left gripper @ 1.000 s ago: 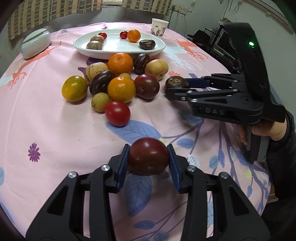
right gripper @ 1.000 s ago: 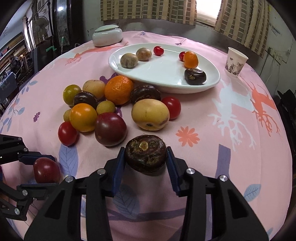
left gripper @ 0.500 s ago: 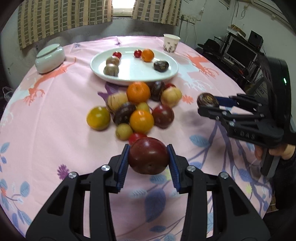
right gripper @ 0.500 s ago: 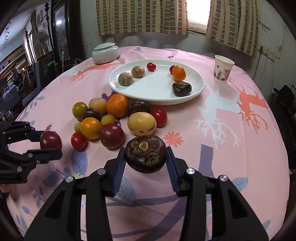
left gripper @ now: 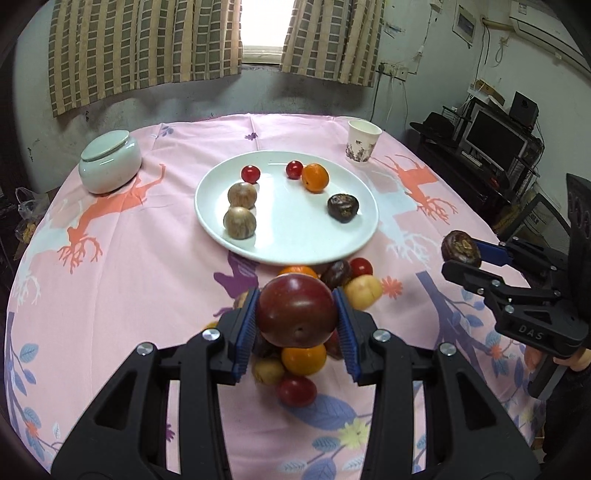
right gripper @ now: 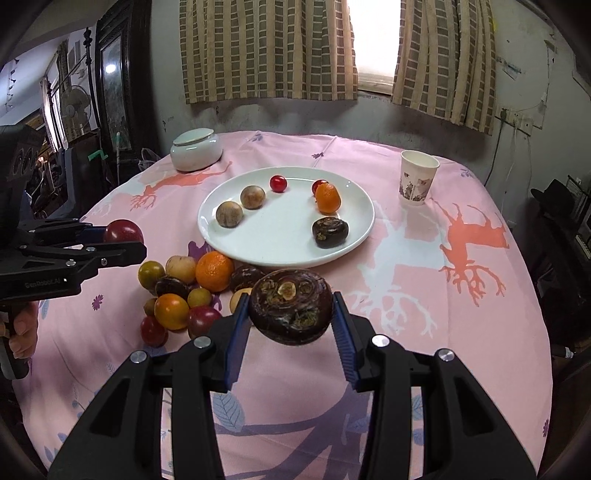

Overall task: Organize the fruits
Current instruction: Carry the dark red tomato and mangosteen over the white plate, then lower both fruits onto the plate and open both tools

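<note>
A dark red plum (left gripper: 296, 311) hangs above the table, pinched at its sides. A dark brown water chestnut (right gripper: 290, 306) is held up the same way, its scarred top facing the camera. On the white plate (left gripper: 280, 243) lie two tan round fruits (left gripper: 241, 208), two cherry tomatoes (left gripper: 250, 173), a small orange (left gripper: 315, 177) and another chestnut (left gripper: 343, 208) — each apart from the plate's rim. Just before the plate sits a loose pile of fruit (right gripper: 184, 291) — oranges, tomatoes, plums, yellow ones, touching one another.

Lighting: dim interior; overexposed window (left gripper: 264, 24) backlight between curtains. Soft shadows. Focus sharp. Strong fisheye curvature, dark vignetted corners.
</note>
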`<state>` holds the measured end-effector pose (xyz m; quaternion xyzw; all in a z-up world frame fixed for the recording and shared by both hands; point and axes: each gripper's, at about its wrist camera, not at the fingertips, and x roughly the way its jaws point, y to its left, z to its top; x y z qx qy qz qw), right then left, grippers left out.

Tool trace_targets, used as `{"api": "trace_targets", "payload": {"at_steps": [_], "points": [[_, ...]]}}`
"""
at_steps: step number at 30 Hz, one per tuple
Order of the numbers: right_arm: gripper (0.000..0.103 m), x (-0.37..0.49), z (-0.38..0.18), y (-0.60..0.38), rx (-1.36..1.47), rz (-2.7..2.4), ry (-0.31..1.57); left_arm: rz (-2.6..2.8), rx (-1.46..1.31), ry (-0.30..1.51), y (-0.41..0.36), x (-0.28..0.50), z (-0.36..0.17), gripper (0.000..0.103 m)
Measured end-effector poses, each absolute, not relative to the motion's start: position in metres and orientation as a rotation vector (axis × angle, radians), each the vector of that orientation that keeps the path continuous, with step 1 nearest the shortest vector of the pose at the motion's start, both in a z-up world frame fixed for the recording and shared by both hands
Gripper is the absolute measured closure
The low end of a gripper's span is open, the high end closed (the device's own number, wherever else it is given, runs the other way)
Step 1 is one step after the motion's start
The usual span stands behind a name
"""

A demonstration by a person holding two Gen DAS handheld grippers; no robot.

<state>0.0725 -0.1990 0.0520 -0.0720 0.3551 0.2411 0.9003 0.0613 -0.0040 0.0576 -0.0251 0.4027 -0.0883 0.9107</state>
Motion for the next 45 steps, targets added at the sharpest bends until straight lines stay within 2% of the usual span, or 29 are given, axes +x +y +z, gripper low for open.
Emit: {"api": "trace_targets", "payload": {"at_steps": [11, 20, 45], "points": [[0.059, 0.123, 0.058, -0.178, -0.132, 0.511, 0.731, -0.126, -0.059, 0.839, -0.003, 0.126, 0.051, 0.062], [0.059, 0.171, 0.036, -0.154, -0.141, 0.523, 0.794, -0.105, -0.057, 0.893, -0.002, 0.165, 0.027, 0.062], [0.058, 0.209, -0.01, -0.136, -0.16, 0.51, 0.896, -0.081, -0.04, 0.942, -0.004, 0.199, -0.001, 0.06]]}}
